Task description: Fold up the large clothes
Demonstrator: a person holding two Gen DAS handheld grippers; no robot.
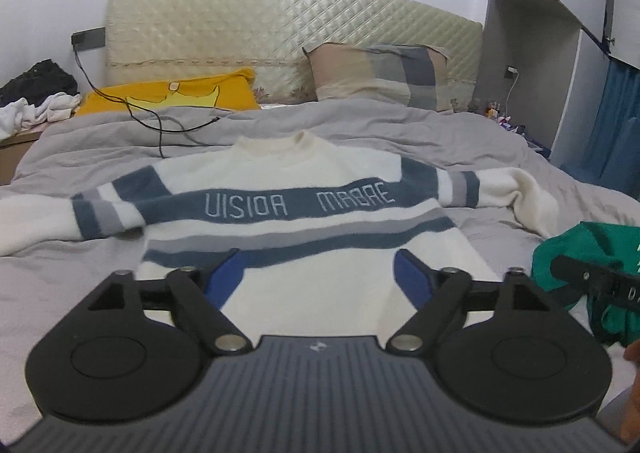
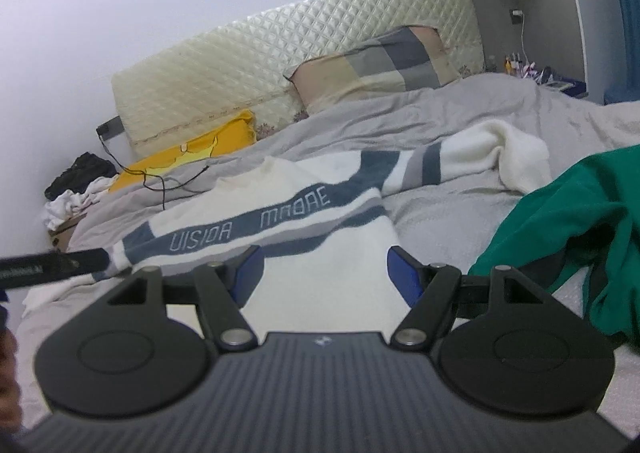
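Cream sweater (image 1: 304, 221) with blue and grey stripes lies flat, front up, on the grey duvet (image 1: 360, 121) of the bed, collar toward the quilted headboard (image 1: 280, 25). Both sleeves spread outward; the sleeve on the right of the view is bunched at its cuff. Lettering runs across the chest band.

Left gripper (image 1: 320, 269): jaws wide, nothing between them, poised over the sweater's lower hem area. Blue fingertips (image 1: 226, 279) frame the white lower body of the garment.

Right gripper (image 2: 324, 271): jaws also wide and empty, over the hem nearer the sweater's right-hand edge as seen.

Green garment (image 2: 580, 221) heaped on the duvet just beside the sweater, to the right in both views.

At the headboard: checked pillow (image 1: 380, 75), yellow cushion (image 1: 172, 95), black cable (image 1: 160, 125) trailing over the duvet. No containers visible.
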